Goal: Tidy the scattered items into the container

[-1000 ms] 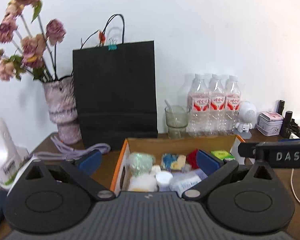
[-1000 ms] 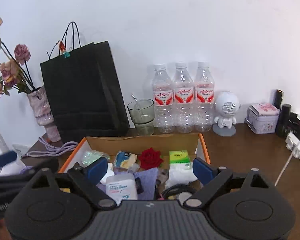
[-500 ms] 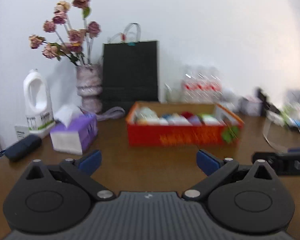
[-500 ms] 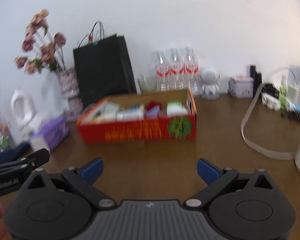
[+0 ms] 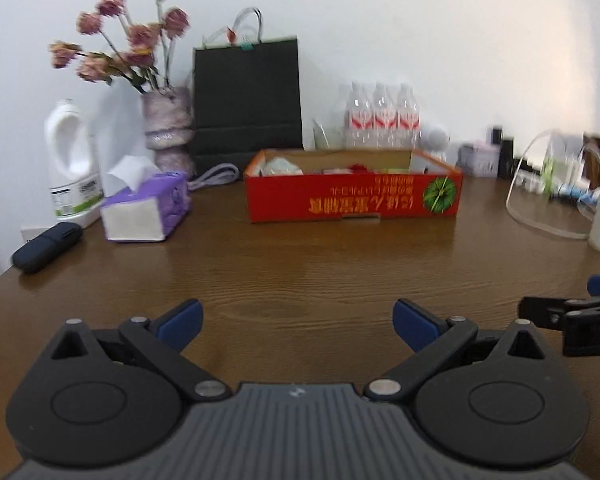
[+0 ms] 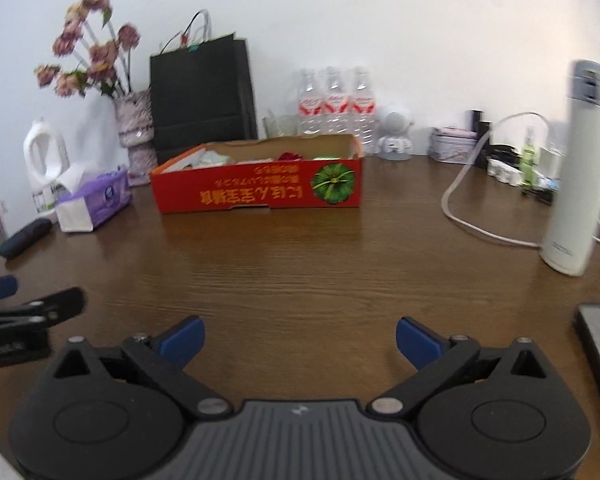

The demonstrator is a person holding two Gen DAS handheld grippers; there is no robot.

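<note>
now that both hands have pulled back from over the red box (image 5: pixel 352 196) to the near table edge, left gripper (image 5: pixel 296 322) and right gripper (image 6: pixel 298 338) gape wide and empty, the right's jaws having just been opening, so the tidying looks finished.

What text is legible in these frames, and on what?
"D": white letter on the right tongs, cut off at the frame edge.
Yellow characters on the red box: upside down, blurred, unreadable.
Labels on the water bottles, detergent jug and white flask: too small or blurred.
</note>
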